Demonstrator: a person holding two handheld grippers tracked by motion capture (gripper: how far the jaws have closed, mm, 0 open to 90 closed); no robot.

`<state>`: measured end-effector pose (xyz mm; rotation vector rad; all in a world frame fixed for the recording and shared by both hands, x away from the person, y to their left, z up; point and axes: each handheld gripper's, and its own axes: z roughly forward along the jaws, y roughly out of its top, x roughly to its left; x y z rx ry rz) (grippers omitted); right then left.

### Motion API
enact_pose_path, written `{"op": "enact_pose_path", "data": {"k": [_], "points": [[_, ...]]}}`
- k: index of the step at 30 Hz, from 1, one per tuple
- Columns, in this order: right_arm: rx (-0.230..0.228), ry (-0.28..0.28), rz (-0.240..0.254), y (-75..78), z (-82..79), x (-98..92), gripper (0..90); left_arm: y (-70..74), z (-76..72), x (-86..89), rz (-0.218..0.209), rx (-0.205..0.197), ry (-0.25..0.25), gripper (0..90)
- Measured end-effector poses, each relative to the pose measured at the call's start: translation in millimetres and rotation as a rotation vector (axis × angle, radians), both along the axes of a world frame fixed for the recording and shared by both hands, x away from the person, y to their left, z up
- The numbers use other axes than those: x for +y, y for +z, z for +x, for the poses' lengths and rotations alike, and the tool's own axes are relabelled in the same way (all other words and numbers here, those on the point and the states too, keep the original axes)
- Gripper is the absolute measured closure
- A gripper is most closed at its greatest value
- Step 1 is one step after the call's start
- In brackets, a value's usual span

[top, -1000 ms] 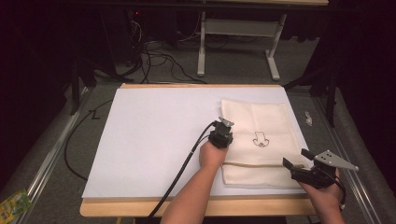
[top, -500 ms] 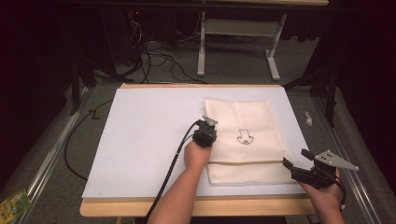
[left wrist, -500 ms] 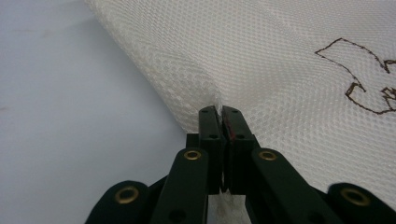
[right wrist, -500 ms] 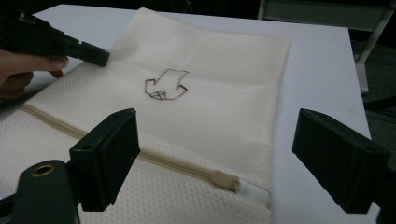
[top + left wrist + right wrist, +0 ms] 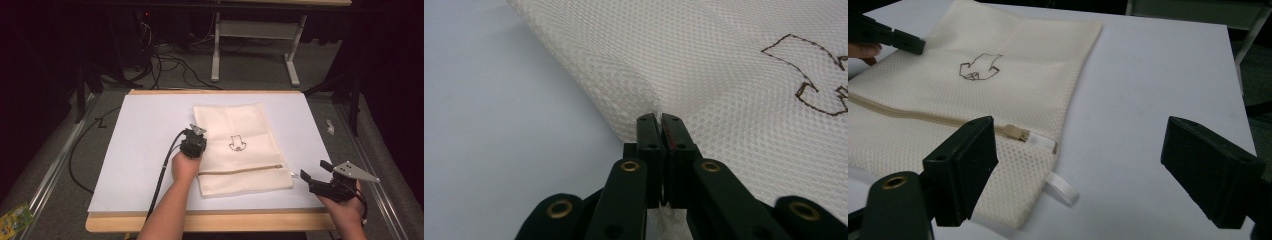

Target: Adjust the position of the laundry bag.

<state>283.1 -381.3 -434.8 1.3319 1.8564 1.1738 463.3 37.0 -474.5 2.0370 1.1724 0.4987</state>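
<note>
A cream mesh bag (image 5: 240, 130) lies flat on the white mat (image 5: 145, 145), with a brown stitched figure (image 5: 237, 143) at its middle and a zipper (image 5: 240, 171) across its near part. My left gripper (image 5: 196, 131) is shut on the bag's left edge; in the left gripper view the jaws (image 5: 660, 117) pinch a raised fold of the mesh (image 5: 734, 75). My right gripper (image 5: 313, 170) stands open just off the bag's near right corner. In the right gripper view the jaws (image 5: 1078, 145) are wide apart before the zipper's end (image 5: 1018, 134) and a white loop (image 5: 1060, 187).
The mat covers a wooden table (image 5: 210, 222). A black cable (image 5: 162, 175) trails from the left gripper toward the near edge. A small white scrap (image 5: 330, 126) lies off the table's right side. A green packet (image 5: 12, 220) lies on the floor, near left. Metal legs (image 5: 292, 65) stand behind.
The left gripper has moved left across the mat and the bag has slid left with it. The right gripper has kept its place.
</note>
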Motion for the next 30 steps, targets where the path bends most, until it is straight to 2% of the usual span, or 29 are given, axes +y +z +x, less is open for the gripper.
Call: {"op": "enact_pose_path", "data": {"k": [2,4,5,6,7,9,10,11,12,13,14,15,16,17,18,19,20,23,24,25,28,30], "points": [[0.003,0.006,-0.006,-0.9,1.4,1.2,16.0,-0.8,-0.1,4.7,-0.006,0.001,0.001,86.0],[0.015,0.013,-0.003,-2.8,3.5,2.7,18.4,0.7,-5.3,15.6,-0.028,-0.013,0.016,78.6],[0.02,0.02,-0.002,-3.5,4.2,3.5,20.3,0.7,-5.3,15.6,-0.028,-0.013,0.016,73.4],[0.02,0.02,-0.002,-3.5,4.2,3.5,20.3,2.2,-8.3,19.9,-0.046,-0.018,0.022,73.4],[0.029,0.029,0.003,-4.7,5.8,6.8,23.4,6.3,-17.5,28.9,-0.068,-0.03,0.029,65.3],[0.033,0.033,0.002,-5.6,7.0,9.0,25.1,9.1,-23.4,33.7,-0.072,-0.039,0.023,60.6],[0.039,0.043,0.002,-7.1,8.5,11.2,27.5,12.2,-30.3,38.7,-0.071,-0.048,0.013,60.6],[0.068,0.057,0.016,-11.6,12.9,16.2,31.6,19.1,-47.1,50.3,-0.087,-0.063,-0.007,56.1],[0.068,0.057,0.016,-11.6,12.9,16.2,31.6,19.1,-47.1,50.3,-0.087,-0.063,-0.007,54.0],[0.108,0.079,0.013,-17.4,18.8,22.9,38.1,22.4,-56.9,56.0,-0.086,-0.069,-0.016,52.3],[0.108,0.079,0.013,-17.4,18.8,22.9,38.1,24.6,-67.0,61.3,-0.096,-0.08,-0.025,52.3],[0.15,0.101,-0.001,-23.6,25.7,31.5,44.4,26.2,-77.3,66.7,-0.109,-0.083,-0.035,50.6],[0.15,0.101,-0.001,-23.6,25.7,31.5,44.4,26.2,-87.4,71.8,-0.125,-0.093,-0.043,50.6],[0.171,0.106,-0.01,-27.0,29.9,35.9,46.9,24.0,-96.5,76.3,-0.146,-0.101,-0.051,50.3],[0.213,0.102,-0.031,-33.7,38.0,43.4,51.2,16.2,-109.2,82.6,-0.146,-0.099,-0.07,50.5],[0.213,0.102,-0.031,-33.7,38.0,43.4,51.2,16.2,-109.2,82.6,-0.146,-0.099,-0.07,50.6],[0.242,0.096,-0.073,-38.9,43.8,49.2,53.5,15.7,-110.2,83.9,-0.127,-0.078,-0.087,49.9],[0.263,0.105,-0.107,-42.7,45.7,53.2,60.4,17.6,-110.5,83.9,-0.136,-0.102,-0.08,49.5],[0.255,0.109,-0.124,-42.4,44.3,54.8,69.6,18.1,-109.9,83.0,-0.15,-0.099,-0.081,49.5],[0.262,0.145,-0.127,-41.4,41.6,56.1,81.4,18.3,-109.7,81.1,-0.167,-0.1,-0.086,49.5],[0.262,0.17,-0.13,-40.7,35.0,59.5,85.2,19.5,-109.5,79.1,-0.165,-0.112,-0.09,49.4],[0.278,0.237,-0.121,-39.4,19.8,65.3,86.0,20.3,-108.5,79.0,-0.179,-0.118,-0.092,49.4]]}}
